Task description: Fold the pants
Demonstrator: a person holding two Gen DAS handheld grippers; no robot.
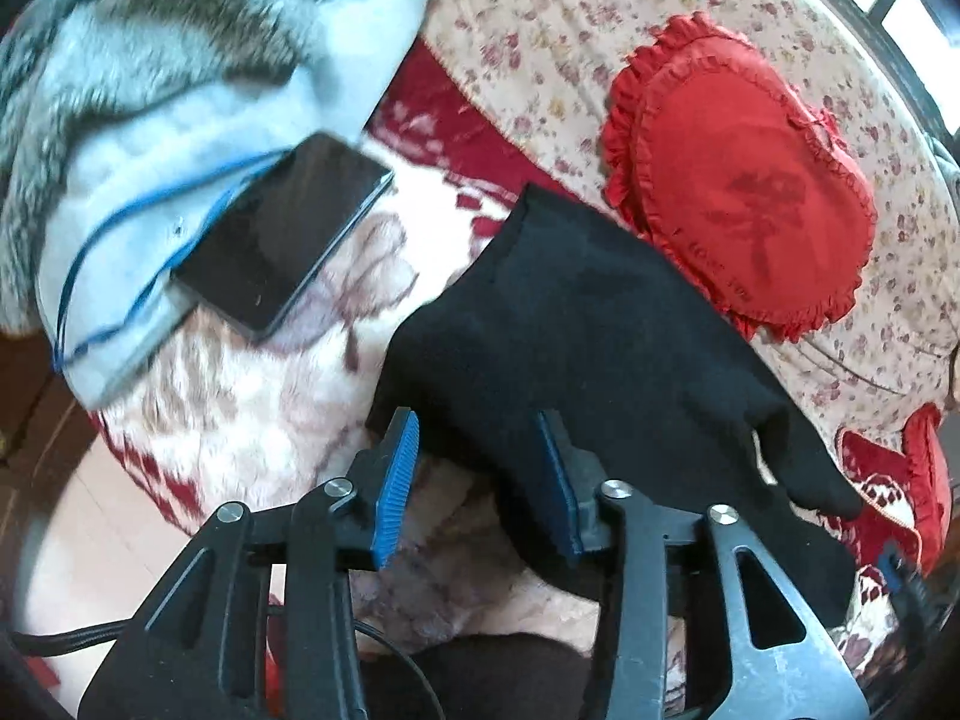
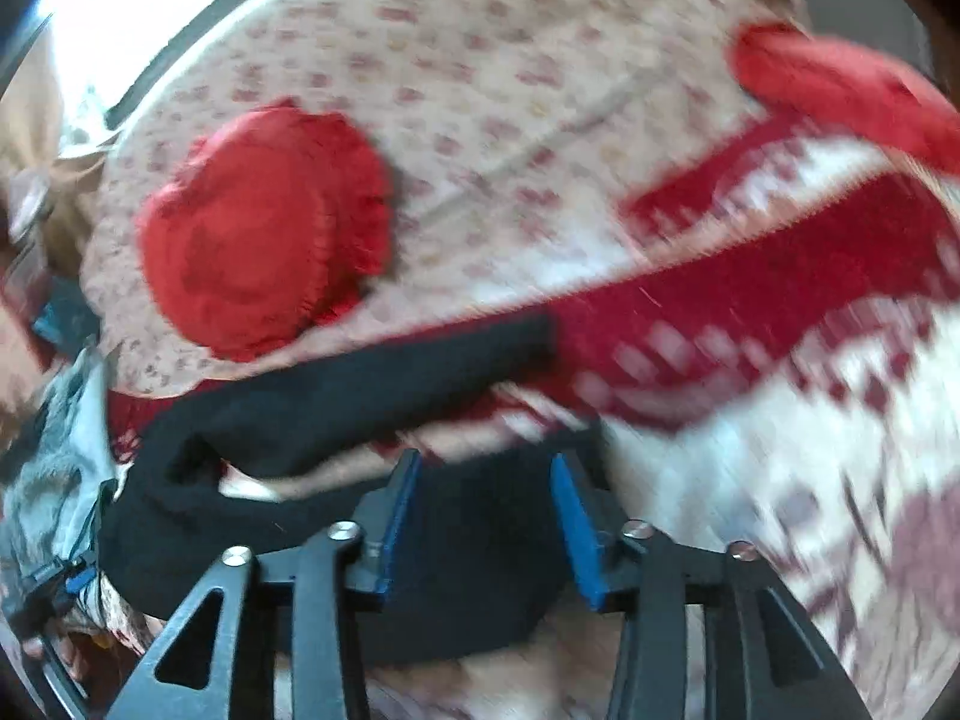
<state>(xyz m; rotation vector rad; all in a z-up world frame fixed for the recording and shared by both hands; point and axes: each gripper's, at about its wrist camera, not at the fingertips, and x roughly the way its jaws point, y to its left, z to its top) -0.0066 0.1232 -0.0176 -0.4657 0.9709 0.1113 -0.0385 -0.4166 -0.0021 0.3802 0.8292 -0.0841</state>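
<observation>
Black pants (image 1: 588, 324) lie spread on a red-and-white patterned blanket (image 1: 252, 408) on a bed. My left gripper (image 1: 480, 438) is open, its blue pads just above the pants' near edge, with cloth under the right pad. In the right wrist view the pants (image 2: 336, 396) run from the lower left up toward the centre. My right gripper (image 2: 486, 480) is open and hovers over the black cloth, which fills the gap between its pads. The right view is blurred by motion.
A dark phone (image 1: 282, 234) with a blue cable lies on a light blue fur-trimmed coat (image 1: 168, 96) at the left. A red heart-shaped cushion (image 1: 738, 180) (image 2: 258, 228) sits on a floral sheet (image 1: 570, 18). A second red cushion (image 1: 900, 480) lies at right.
</observation>
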